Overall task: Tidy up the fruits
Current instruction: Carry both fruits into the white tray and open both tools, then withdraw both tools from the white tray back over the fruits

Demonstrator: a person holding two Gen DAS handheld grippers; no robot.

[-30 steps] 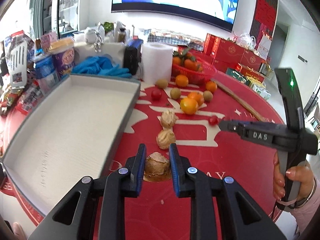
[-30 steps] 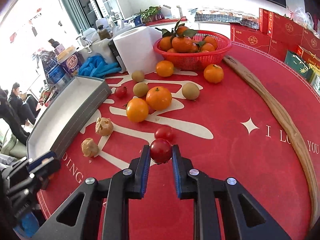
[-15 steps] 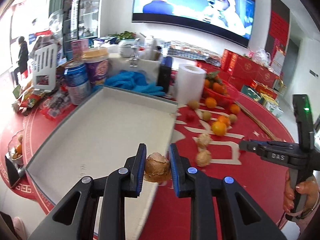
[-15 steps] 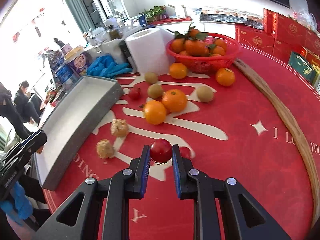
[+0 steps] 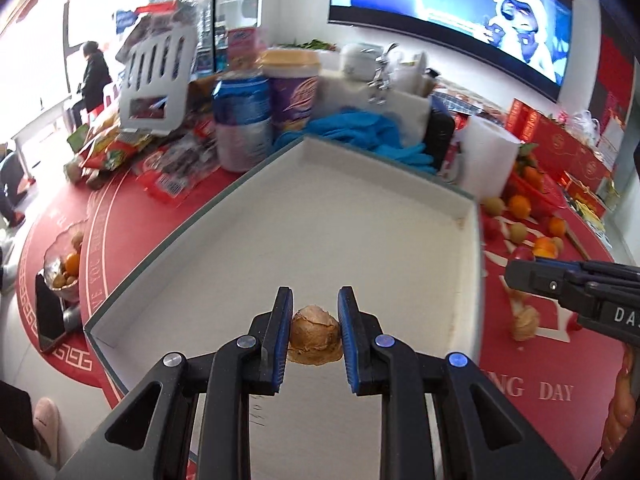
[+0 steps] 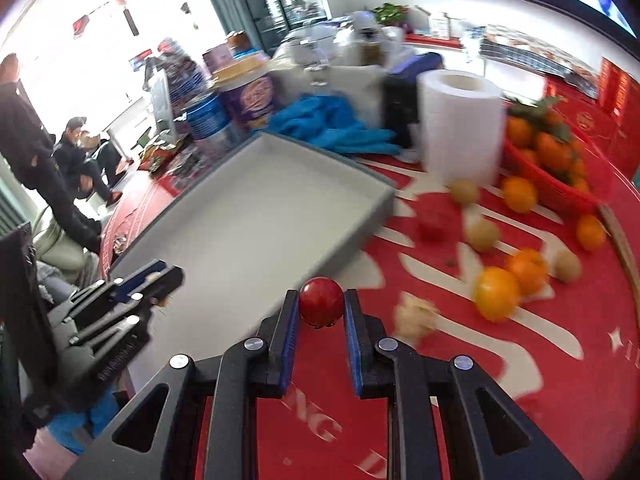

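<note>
My left gripper (image 5: 314, 334) is shut on a brown husked fruit (image 5: 315, 334) and holds it over the near part of the grey tray (image 5: 360, 240). My right gripper (image 6: 321, 312) is shut on a small red tomato (image 6: 321, 300), held above the red tablecloth just right of the tray's (image 6: 248, 220) near right edge. It also shows in the left wrist view (image 5: 520, 276). The left gripper shows in the right wrist view (image 6: 154, 278) over the tray's near end. Loose oranges (image 6: 496, 292), kiwis (image 6: 482, 234), another tomato (image 6: 432, 224) and a husked fruit (image 6: 416, 316) lie on the cloth.
A red basket of oranges (image 6: 560, 168) and a paper roll (image 6: 460, 120) stand behind the loose fruit. Cans (image 5: 240, 116), blue gloves (image 5: 360, 132) and snack packs crowd the tray's far side. A small glass bowl (image 5: 64, 264) and a phone (image 5: 50, 316) lie left of it.
My left gripper carried the husked fruit off the cloth and leftward over the tray. My right gripper lifted the tomato and moved left toward the tray's edge.
</note>
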